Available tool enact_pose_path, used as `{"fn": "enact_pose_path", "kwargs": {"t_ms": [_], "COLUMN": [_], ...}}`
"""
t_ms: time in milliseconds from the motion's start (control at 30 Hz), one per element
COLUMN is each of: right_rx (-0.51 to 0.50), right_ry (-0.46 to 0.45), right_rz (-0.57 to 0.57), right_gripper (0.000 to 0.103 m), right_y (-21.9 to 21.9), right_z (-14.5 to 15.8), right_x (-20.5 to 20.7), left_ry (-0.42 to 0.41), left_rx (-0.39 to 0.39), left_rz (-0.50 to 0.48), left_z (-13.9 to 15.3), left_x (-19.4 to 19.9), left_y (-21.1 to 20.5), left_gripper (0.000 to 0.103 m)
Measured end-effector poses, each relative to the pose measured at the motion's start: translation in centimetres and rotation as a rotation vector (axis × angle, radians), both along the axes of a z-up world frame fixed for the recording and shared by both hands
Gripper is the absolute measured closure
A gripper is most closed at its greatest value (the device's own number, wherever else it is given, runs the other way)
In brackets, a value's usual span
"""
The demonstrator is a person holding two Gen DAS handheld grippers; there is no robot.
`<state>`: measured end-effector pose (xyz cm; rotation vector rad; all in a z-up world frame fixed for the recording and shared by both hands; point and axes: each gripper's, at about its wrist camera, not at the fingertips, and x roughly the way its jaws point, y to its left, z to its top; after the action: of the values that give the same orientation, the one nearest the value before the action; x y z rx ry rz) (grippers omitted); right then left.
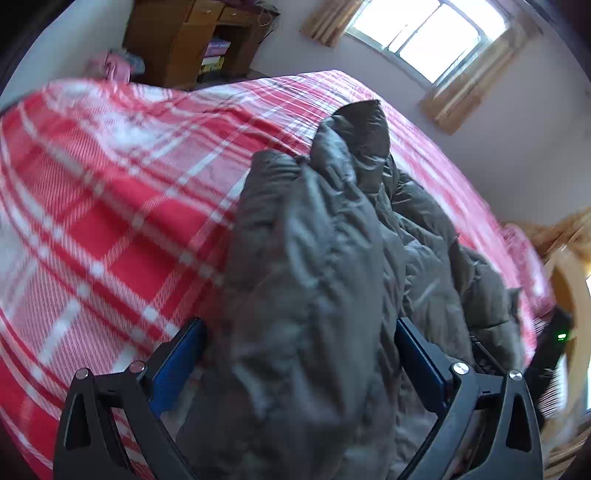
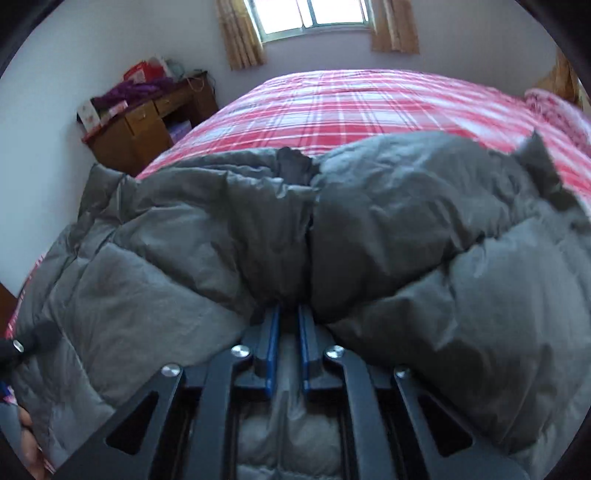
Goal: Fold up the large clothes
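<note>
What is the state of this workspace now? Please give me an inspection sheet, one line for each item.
Surface: red-and-white plaid bed cover, spread over the bed.
Job's things: grey quilted puffer jacket, bunched and rumpled on the cover.
Clutter: purple cloth and boxes on the brown wooden desk; pink bundle beside it.
Grippers: left gripper with jaws wide, a jacket part draped between them; right gripper closed on a jacket fold.
Cables: thin wires hang at the desk's back edge.
Surroundings: bright window, tan curtains, pale walls.
</note>
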<state>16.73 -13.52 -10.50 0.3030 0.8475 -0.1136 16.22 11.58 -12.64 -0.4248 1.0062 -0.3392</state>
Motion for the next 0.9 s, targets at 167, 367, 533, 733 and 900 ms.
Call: {"fn": "enact_pose_path", "kwargs": {"t_ms": [167,367,533,733,900], "right_rx": [-0.021,-0.018,-0.017,0.018,0.06], "right_ry": [-0.012,-0.019,-0.02,-0.023,-0.021], "right_rz": [0.009,0.003,0.001,-0.002,-0.003], "right_gripper": [0.094,0.094,0.094,0.094,0.094], "right_y": [0.3,0.9,0.7,0.1,-0.7], "right_z": [-0.2,-0.2,-0.1,-0.4,-0.5], "right_x": [-0.2,-0.4,-0.4,-0.6,-0.6], "left_ry": [-0.045,-0.059,-0.084,-0.164,-0.28], "left_rx": [-0.11,-0.12,-0.199,-0.204,-0.218], "left_rz": [0.02,0.042,0.022,-0.054,-0.181], "left_z": [-0.1,-0.5,-0.4,1.8,5.9], "left_x": [-2.6,-2.1,-2.1,-1.9,-2.2], "left_y": [0.7,-0.3,-1.1,-3.0,-5.7], "left_gripper": [0.003,0.003,0.02,0.067,0.075]}}
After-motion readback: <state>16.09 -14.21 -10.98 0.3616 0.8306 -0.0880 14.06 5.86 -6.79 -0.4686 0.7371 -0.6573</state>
